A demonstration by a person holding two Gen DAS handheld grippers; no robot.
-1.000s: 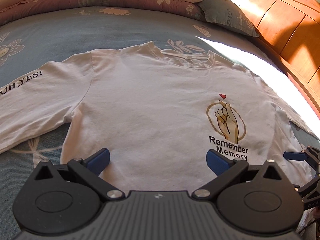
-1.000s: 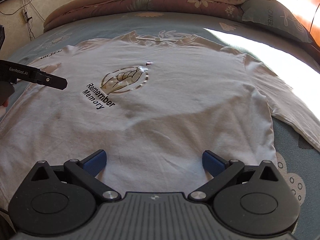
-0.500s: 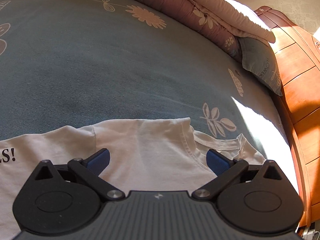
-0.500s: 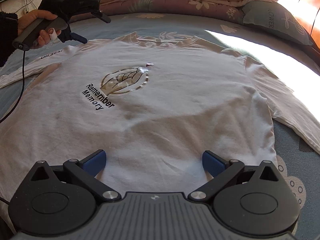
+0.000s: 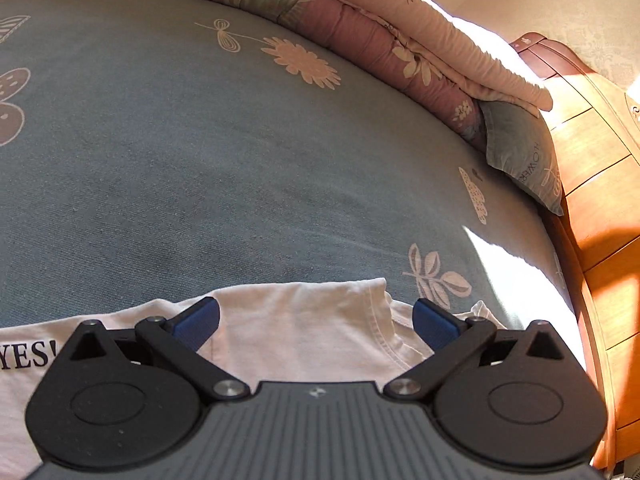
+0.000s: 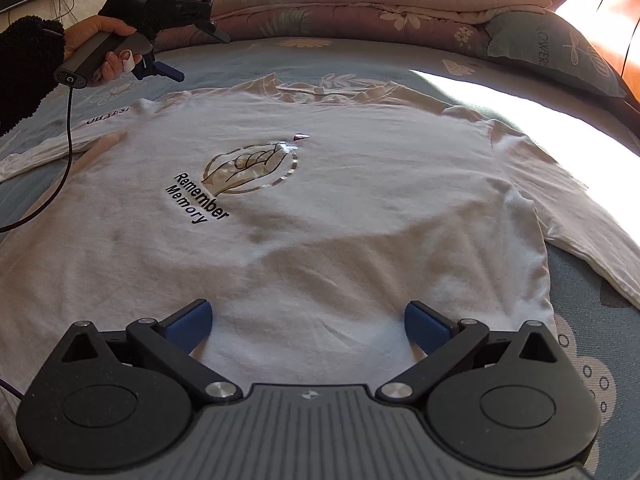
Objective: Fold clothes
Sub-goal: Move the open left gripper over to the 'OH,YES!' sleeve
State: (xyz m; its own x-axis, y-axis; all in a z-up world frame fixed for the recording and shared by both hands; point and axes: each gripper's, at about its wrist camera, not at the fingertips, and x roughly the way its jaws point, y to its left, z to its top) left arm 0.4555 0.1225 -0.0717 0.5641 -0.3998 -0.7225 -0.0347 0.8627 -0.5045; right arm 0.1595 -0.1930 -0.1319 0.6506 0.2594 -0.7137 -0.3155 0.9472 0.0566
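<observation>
A white long-sleeved T-shirt point(image 6: 320, 216) lies flat, front up, on the bed, printed with a hand and "Remember Memory". My right gripper point(image 6: 308, 322) hovers open over its hem, nothing between the blue pads. The left gripper point(image 6: 196, 52) is held by a hand above the shirt's far left shoulder, its jaws spread. In the left wrist view the left gripper point(image 5: 316, 320) is open just above the shoulder and collar point(image 5: 380, 332) of the T-shirt point(image 5: 300, 336); the sleeve text "YES!" point(image 5: 28, 356) shows at the left.
A blue flowered bedsheet point(image 5: 200, 160) covers the bed. A rolled pink quilt point(image 6: 380, 8) and a grey-green pillow point(image 6: 552, 52) lie at the far end. A wooden headboard point(image 5: 600, 208) stands on the right. A black cable point(image 6: 60, 176) trails from the left gripper across the sleeve.
The left gripper has travelled from the shirt's lower hem up to the far shoulder by the collar, staying open. The right gripper has held still over the hem.
</observation>
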